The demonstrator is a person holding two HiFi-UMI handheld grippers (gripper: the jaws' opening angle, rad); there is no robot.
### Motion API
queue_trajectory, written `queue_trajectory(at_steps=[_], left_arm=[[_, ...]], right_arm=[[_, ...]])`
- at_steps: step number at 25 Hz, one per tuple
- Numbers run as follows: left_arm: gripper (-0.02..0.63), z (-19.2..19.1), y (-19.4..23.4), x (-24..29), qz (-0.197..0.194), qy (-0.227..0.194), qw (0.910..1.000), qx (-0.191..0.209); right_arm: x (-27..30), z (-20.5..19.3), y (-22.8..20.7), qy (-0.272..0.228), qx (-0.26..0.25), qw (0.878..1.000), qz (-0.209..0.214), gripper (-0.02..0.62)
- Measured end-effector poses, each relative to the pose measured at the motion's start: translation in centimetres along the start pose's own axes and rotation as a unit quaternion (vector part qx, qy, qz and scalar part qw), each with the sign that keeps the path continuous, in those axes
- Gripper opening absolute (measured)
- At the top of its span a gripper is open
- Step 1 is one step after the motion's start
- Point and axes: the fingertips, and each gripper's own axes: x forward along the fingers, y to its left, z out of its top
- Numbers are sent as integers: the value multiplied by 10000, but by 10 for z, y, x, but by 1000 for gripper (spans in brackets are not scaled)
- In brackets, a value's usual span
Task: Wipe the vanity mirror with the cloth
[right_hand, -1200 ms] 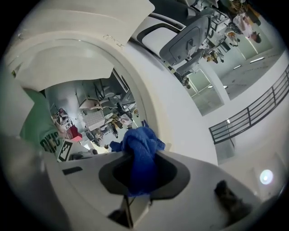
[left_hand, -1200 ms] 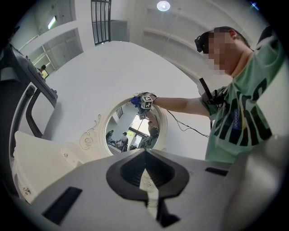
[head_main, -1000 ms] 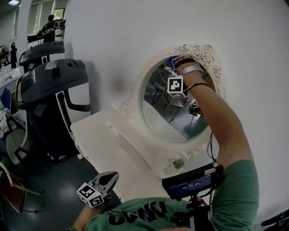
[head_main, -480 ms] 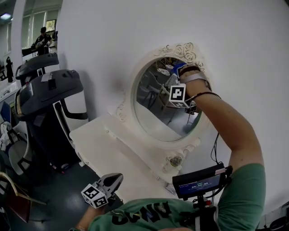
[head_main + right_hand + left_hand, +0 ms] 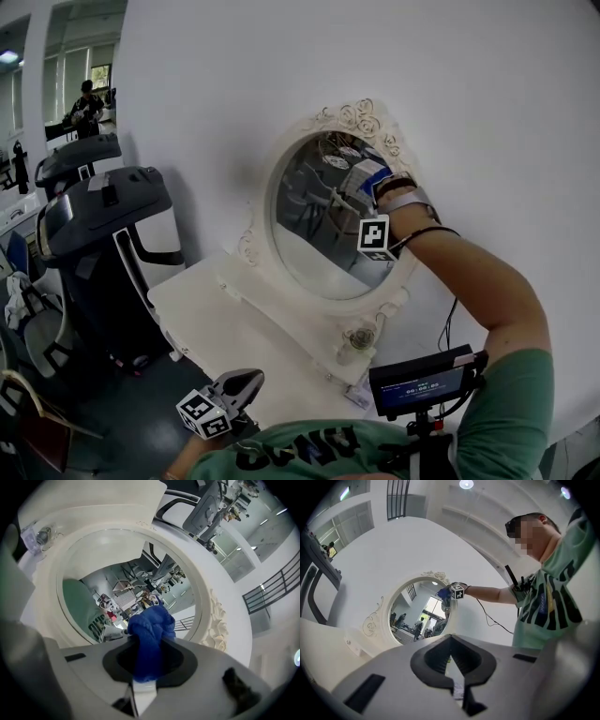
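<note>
The oval vanity mirror (image 5: 314,230) in its white ornate frame (image 5: 361,117) hangs on the wall above a white vanity top. My right gripper (image 5: 367,184) is shut on a blue cloth (image 5: 364,174) and presses it against the upper right of the glass. In the right gripper view the cloth (image 5: 151,627) bunches out past the jaws onto the glass (image 5: 112,569). My left gripper (image 5: 246,382) hangs low near my body, shut and with nothing in it. Its own view shows the mirror (image 5: 417,613), the cloth (image 5: 441,592) and the left gripper (image 5: 450,639).
Dark grey exercise machines (image 5: 98,211) stand to the left of the white vanity top (image 5: 220,314). A small round knob (image 5: 361,337) sits on the frame's lower right. A screen device (image 5: 422,382) hangs at my chest. A person (image 5: 86,98) sits far back.
My right gripper has slid the cloth down the right side of the glass, from near the top edge. The left gripper has hardly moved.
</note>
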Motion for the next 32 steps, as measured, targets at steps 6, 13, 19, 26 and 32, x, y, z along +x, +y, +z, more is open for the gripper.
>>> queue_trajectory(at_steps=[6, 13, 19, 26, 32], left_arm=[[6, 1, 7, -20, 221, -29, 9997, -25], [6, 3, 23, -31, 371, -138, 9992, -110], [6, -3, 52, -57, 719, -200, 9970, -200], [6, 2, 53, -85, 1161, -287, 9924, -274], [6, -6, 87, -80, 1221, -248, 9915, -365]], right_arm=[[-11, 16, -14, -298, 228, 9993, 2, 74], [4, 67, -75, -757, 399, 9949, -531, 75], [38, 130, -138, -1022, 498, 9879, -1052, 75], [72, 131, -163, -823, 458, 9897, -1076, 74], [101, 168, -170, -817, 368, 9893, -1148, 74]])
